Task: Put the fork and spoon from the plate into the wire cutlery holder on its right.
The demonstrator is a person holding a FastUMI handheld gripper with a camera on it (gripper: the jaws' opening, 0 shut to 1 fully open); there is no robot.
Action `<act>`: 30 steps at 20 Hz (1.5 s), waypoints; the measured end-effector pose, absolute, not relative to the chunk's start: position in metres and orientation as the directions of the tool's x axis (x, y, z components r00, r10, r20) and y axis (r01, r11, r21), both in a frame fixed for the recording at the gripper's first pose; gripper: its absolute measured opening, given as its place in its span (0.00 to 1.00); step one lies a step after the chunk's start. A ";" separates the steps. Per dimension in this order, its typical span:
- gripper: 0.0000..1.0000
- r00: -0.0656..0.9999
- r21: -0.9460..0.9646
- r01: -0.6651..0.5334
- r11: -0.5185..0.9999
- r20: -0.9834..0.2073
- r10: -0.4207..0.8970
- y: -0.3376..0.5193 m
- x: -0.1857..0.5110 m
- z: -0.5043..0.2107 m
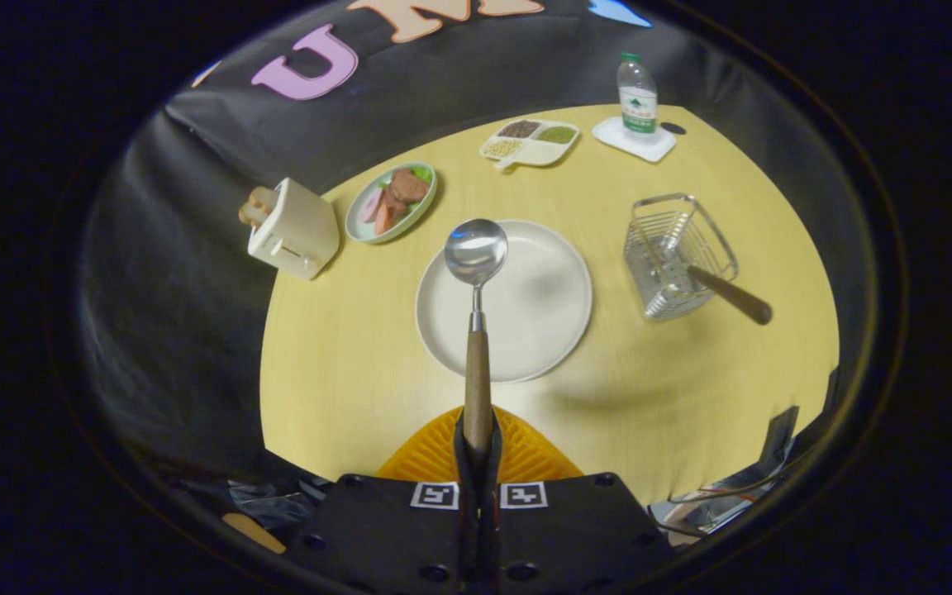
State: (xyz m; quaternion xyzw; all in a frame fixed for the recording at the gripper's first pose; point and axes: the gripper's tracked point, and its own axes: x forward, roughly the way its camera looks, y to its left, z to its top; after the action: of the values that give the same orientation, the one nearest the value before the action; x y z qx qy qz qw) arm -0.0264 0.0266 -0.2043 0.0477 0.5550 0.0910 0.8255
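— What are the fingers at?
— The gripper (478,450) is clamped on the wooden-handled spoon (476,322), bowl raised over the white plate (554,330).
— And the fork?
— A wooden handle (730,295) leans out of the wire cutlery holder (674,252), right of the plate; its head is hidden, so I cannot tell.

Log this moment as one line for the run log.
gripper: shut on spoon handle, held above plate | fork: already in wire cutlery holder | next: spoon to holder
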 end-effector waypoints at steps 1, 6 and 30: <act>0.05 0.374 0.180 -0.082 0.980 -0.906 0.198 0.018 -0.022 -0.196; 0.04 0.366 0.168 -0.002 0.986 -0.917 0.157 -0.032 -0.011 -0.169; 0.12 0.053 0.123 0.235 0.964 -0.992 0.114 -0.079 0.020 -0.218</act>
State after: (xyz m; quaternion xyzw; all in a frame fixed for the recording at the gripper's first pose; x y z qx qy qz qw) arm 0.0197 -0.0793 -0.2177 0.1269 0.6867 -0.0425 0.7145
